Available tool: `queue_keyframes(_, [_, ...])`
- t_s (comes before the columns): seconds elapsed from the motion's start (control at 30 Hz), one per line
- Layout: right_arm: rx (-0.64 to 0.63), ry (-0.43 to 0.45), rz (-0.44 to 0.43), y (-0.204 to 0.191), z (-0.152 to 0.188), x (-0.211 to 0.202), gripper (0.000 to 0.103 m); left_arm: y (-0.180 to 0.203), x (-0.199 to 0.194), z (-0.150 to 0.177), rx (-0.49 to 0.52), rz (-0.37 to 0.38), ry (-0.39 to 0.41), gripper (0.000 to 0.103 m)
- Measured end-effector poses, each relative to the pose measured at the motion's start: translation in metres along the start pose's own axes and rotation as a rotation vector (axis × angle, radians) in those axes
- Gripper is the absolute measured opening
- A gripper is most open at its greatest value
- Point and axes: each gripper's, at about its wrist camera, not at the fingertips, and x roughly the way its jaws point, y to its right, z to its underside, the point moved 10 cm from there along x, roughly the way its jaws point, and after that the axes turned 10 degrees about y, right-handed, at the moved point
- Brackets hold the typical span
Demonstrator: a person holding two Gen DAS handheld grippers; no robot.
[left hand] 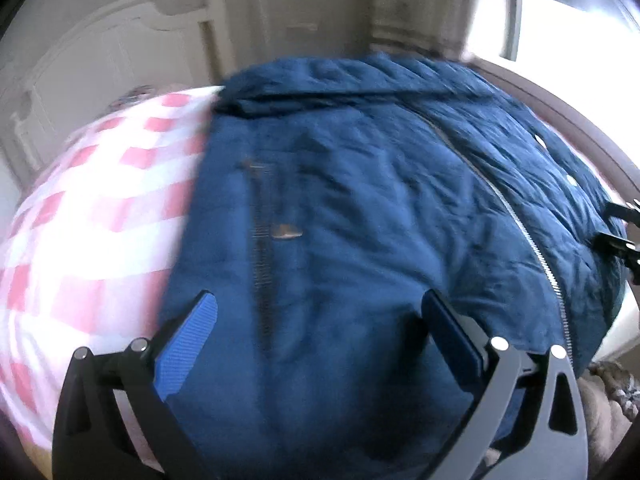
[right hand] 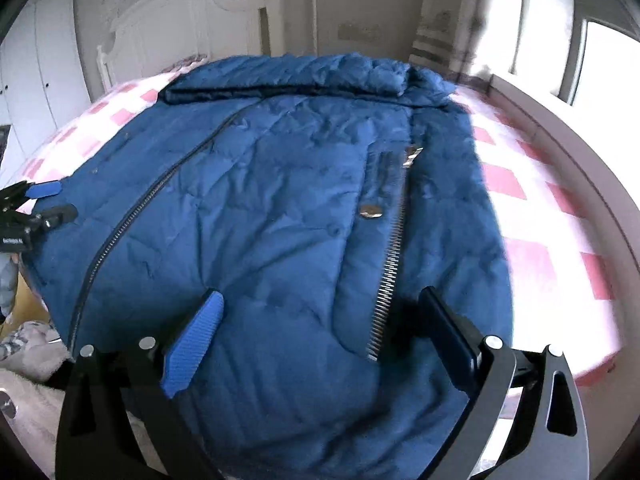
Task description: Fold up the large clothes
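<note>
While the blue padded jacket [right hand: 256, 208] lies spread front-up on the bed [right hand: 532, 200], folding appears barely begun: the body is flat, no lengthwise fold shows, and whether the sleeves are tucked cannot be told. Left gripper [left hand: 320, 320]: fingers wide apart, empty, the jacket's hem region just ahead of and below them. Right gripper [right hand: 324, 320]: fingers wide apart, nothing pinched, a pocket zip [right hand: 390, 264] between them. Item: quilted, creased, long centre zip [right hand: 132, 216] closed, collar or hood at the far end from both pairs of fingers. Remaining, by estimate: side folds, then halving
</note>
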Motion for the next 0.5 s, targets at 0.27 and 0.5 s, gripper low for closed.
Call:
queue_keyframes(0.27, [0.173,0.032,0.138,0.072,0.002,-0.018,0.094,-0.055,-0.001,0.016,-0.184,-0.017,-0.031,0.101])
queue_keyframes(0.5, [0.100,0.034,0.082,0.039,-0.041,0.023,0.094,-0.031,0.029,-0.040,-0.111,-0.058,-0.007,0.101])
